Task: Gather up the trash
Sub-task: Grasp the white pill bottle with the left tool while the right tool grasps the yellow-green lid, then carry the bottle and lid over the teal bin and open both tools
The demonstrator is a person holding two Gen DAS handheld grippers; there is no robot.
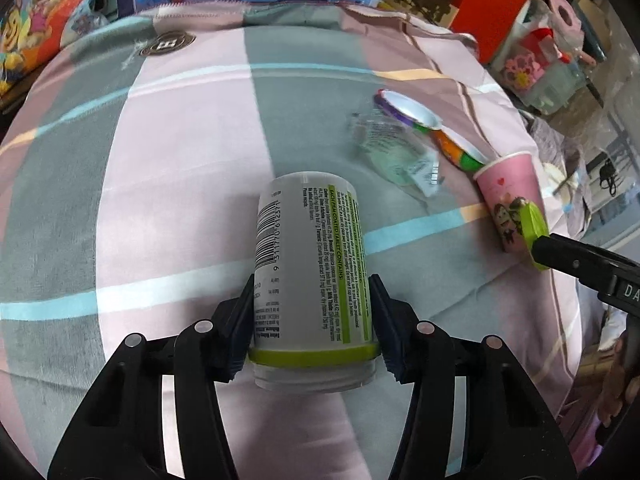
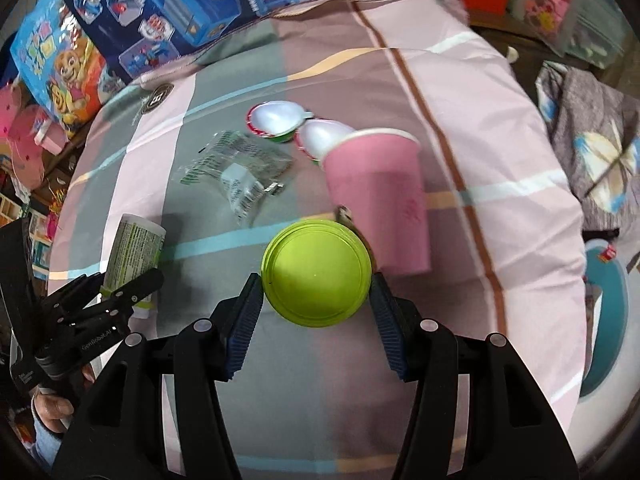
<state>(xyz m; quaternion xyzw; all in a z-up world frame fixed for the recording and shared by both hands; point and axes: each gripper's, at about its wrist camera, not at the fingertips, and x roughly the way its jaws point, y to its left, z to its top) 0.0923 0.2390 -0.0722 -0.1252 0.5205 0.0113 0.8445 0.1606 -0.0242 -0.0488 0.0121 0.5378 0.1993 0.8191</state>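
The left gripper point(image 1: 312, 316) is clamping the open pill bottle point(image 1: 312, 256) at center; the right gripper point(image 2: 316, 300) is pinching its green lid point(image 2: 316, 272) edgewise, risking slip. At 1 o'clock, the pink cup point(image 2: 376, 200) is standing close enough to get toppled

Under your grippers lies a bed covered in a checked sheet point(image 2: 460, 92) of pink, grey-green and mauve blocks with thin blue and cream stripes (a round dark logo patch point(image 1: 167, 44) sits near its far edge). Directly on it you see a crumpled clear plastic wrapper point(image 2: 240, 168), and just beyond it two joined empty yogurt cups point(image 2: 276, 120) lying on the fabric, near the wrapper.
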